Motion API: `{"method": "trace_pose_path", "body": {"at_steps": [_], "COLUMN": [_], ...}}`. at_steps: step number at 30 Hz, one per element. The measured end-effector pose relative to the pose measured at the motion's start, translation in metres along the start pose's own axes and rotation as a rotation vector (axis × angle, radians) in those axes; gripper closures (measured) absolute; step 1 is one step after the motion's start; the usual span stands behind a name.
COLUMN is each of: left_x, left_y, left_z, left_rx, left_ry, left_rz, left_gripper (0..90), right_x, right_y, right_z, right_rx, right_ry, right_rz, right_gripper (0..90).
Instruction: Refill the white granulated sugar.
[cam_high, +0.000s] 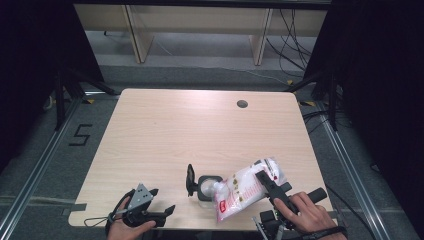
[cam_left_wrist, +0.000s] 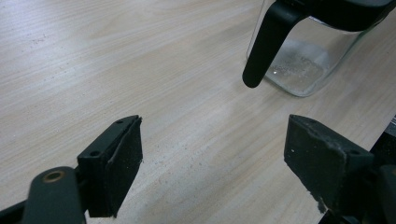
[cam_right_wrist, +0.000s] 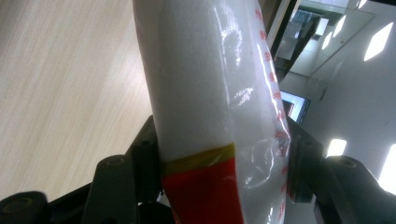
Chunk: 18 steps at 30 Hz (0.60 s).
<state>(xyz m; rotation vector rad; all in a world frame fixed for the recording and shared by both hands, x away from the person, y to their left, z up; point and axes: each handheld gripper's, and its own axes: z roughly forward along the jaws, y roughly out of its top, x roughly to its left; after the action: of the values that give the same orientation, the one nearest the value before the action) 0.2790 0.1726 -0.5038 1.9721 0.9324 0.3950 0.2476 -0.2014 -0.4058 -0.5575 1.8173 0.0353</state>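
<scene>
At the near left edge of the light wooden worktop (cam_high: 165, 130), the left gripper (cam_high: 161, 200) is held low in a hand (cam_high: 125, 227), its jaws spread wide with nothing between them; in the left gripper view (cam_left_wrist: 212, 163) bare wood is seen in the gap. Just to the right of it, toward the middle of the near edge, a clear glass jar (cam_high: 206, 189) stands upright, its black lid (cam_high: 190, 180) swung open and raised on the left side of the mouth; in the left gripper view the jar (cam_left_wrist: 306, 63) is seen beyond the jaws, apart from them. Further right, a clear plastic bag of white grains (cam_high: 247, 187) with red print is held tilted over the jar, its lower end at the jar's mouth and its upper end up and to the far right. The bag (cam_right_wrist: 210, 93) is pinched across its body by the jaws of the right gripper (cam_high: 267, 182), one pad pressed on either side, as seen in the right gripper view. The right gripper is held by a hand (cam_high: 307, 215) at the near right corner.
</scene>
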Motion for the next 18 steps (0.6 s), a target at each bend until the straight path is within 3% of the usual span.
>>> {"method": "trace_pose_path", "body": {"at_steps": [4,5,18], "left_x": [0.0002,0.0003,-0.0001], "left_y": [-0.0001,0.0001,0.0], "left_z": [0.0003,-0.0004,0.0], "left_rx": [-0.004,0.003,-0.002], "left_ry": [-0.001,0.001,0.001], "left_rz": [0.0,0.005,-0.001], "left_gripper": [18.8,18.8,18.8], "right_x": [-0.0003,-0.0021,-0.0023], "right_y": [0.0002,-0.0003,-0.0007], "right_z": [-0.0014,-0.0011,-0.0016], "right_rx": [0.009,-0.002,0.008], "right_ry": [-0.001,-0.006,0.008], "right_rz": [0.001,-0.021,-0.007], "right_gripper": [44.6,44.6,44.7]}}
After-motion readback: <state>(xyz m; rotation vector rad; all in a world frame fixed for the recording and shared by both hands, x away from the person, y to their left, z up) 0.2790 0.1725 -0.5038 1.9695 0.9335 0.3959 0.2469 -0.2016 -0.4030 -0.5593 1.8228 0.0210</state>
